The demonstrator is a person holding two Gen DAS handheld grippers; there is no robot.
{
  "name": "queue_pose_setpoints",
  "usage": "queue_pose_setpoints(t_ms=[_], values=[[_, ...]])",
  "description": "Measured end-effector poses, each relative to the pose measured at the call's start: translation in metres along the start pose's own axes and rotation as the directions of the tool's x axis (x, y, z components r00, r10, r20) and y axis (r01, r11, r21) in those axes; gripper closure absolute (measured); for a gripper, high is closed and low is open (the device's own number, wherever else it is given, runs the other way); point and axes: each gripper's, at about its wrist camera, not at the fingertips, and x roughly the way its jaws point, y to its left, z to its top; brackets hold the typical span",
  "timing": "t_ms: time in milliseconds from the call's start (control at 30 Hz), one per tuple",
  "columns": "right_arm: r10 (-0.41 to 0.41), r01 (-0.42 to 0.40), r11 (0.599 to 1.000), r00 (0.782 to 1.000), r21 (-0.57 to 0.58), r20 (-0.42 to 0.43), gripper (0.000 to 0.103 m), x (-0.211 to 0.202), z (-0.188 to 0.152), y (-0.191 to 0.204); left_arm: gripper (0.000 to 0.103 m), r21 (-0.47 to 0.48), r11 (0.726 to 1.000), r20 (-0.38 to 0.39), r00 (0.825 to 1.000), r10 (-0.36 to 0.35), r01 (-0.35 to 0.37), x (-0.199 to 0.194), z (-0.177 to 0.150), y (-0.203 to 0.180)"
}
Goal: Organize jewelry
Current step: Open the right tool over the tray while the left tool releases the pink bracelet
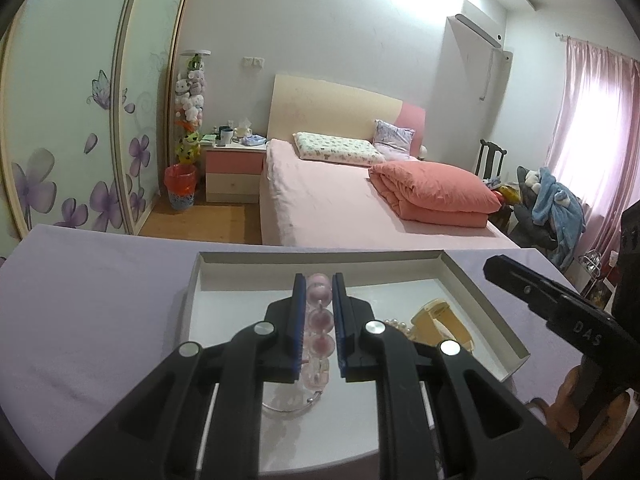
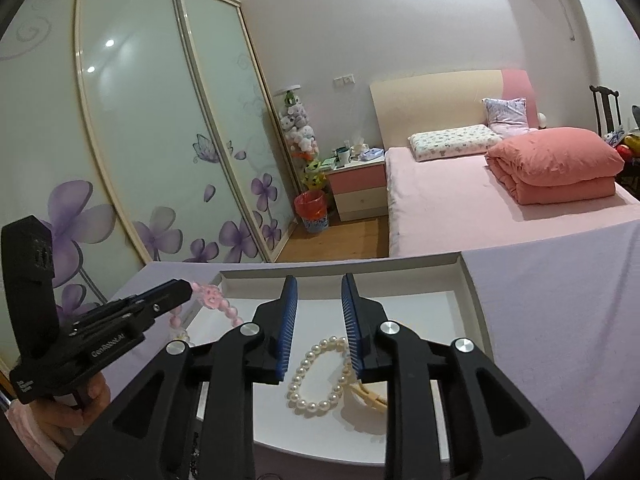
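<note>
My left gripper point(image 1: 319, 284) is shut on a pink bead bracelet point(image 1: 320, 322) and holds it over the left part of the white shallow box point(image 1: 486, 300). The same bracelet point(image 2: 212, 300) shows in the right wrist view, hanging from the left gripper point(image 2: 188, 286) at the box's left edge. My right gripper point(image 2: 318, 284) is open above a white pearl bracelet point(image 2: 316, 376) that lies in the box point(image 2: 474, 300). A cream bangle point(image 2: 370, 398) lies beside the pearls, partly hidden by my right finger. The bangle point(image 1: 438, 320) and pearls point(image 1: 398, 326) also show in the left wrist view.
The box rests on a lilac cloth point(image 1: 100, 300). The right gripper's finger point(image 1: 552, 304) reaches in from the right in the left wrist view. Behind are a pink bed point(image 1: 340, 196), a nightstand point(image 1: 234, 174) and sliding wardrobe doors point(image 2: 140, 140).
</note>
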Motion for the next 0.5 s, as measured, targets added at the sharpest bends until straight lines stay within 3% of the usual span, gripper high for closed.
queue_pose_setpoints(t_ms=[100,167,200,500], values=[[-0.001,0.001,1.0,1.0,-0.001,0.0,0.077,0.0017,0.0011,-0.0003,0.088,0.001,1.0,-0.003,1.0,0.002,-0.002,0.0054,0.0012,-0.0008],[-0.002,0.002,1.0,1.0,-0.001,-0.002,0.074,0.0011,0.0011,-0.0005,0.074,0.006,1.0,0.009,1.0,0.014,-0.014,0.0064,0.0023,-0.0018],[-0.003,0.003,1.0,1.0,-0.001,-0.003,0.073,0.0022,0.0014,-0.0015,0.072,0.004,1.0,0.013,1.0,0.017,-0.017,0.0064,0.0027,-0.0015],[-0.002,0.002,1.0,1.0,-0.003,-0.001,0.073,0.0025,0.0018,-0.003,0.072,-0.015,0.999,0.002,0.999,0.045,-0.045,0.0041,0.0021,0.0073]])
